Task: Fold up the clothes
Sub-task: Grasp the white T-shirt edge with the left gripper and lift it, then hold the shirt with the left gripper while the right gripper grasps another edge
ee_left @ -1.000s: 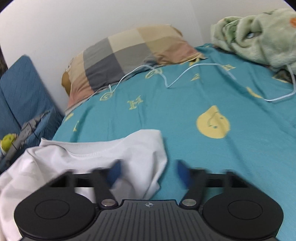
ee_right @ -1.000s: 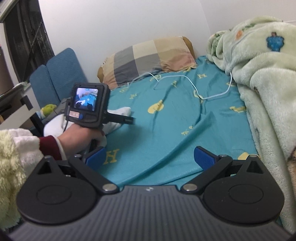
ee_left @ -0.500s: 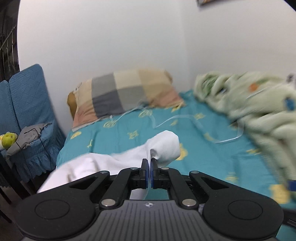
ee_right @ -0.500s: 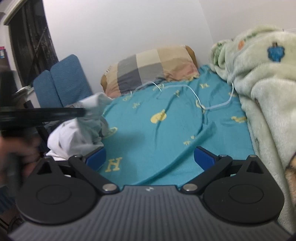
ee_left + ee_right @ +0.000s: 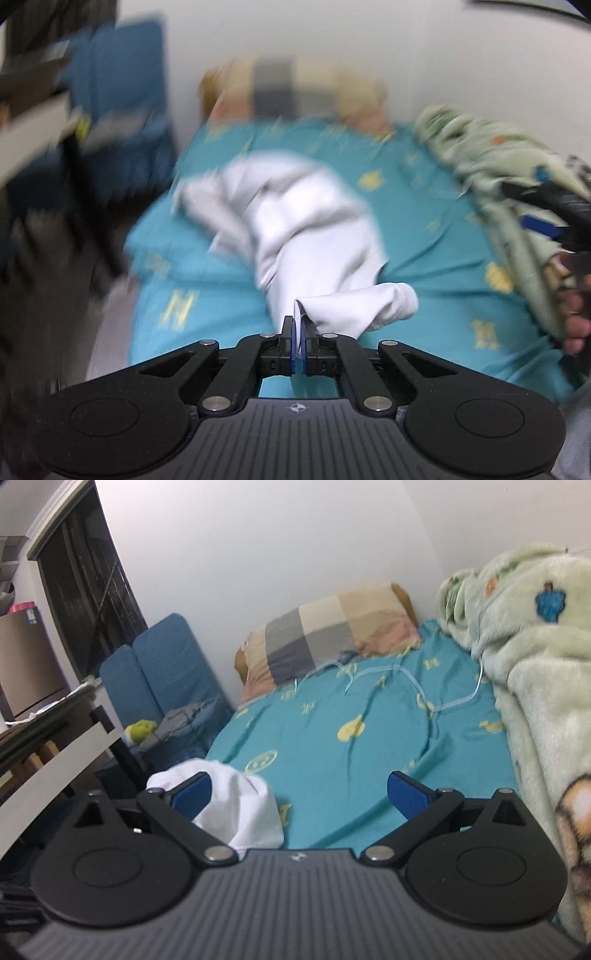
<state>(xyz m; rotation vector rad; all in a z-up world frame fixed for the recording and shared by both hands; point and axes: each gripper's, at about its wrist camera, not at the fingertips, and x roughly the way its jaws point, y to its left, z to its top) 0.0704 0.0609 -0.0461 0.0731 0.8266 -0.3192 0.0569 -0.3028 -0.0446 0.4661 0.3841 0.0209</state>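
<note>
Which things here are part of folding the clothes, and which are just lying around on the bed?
For the job:
- white shirt
- left gripper, shut on a fold of the shirt
- right gripper, open, holding nothing
- bed sheet, the surface under the shirt

Just lying about:
- checked pillow
- green blanket
- white cable
- blue chair

Each claw (image 5: 300, 345) (image 5: 301, 794) has a ribbed grey body, black linkage arms with silver screws, round black discs either side, and blue finger pads (image 5: 408, 793).
</note>
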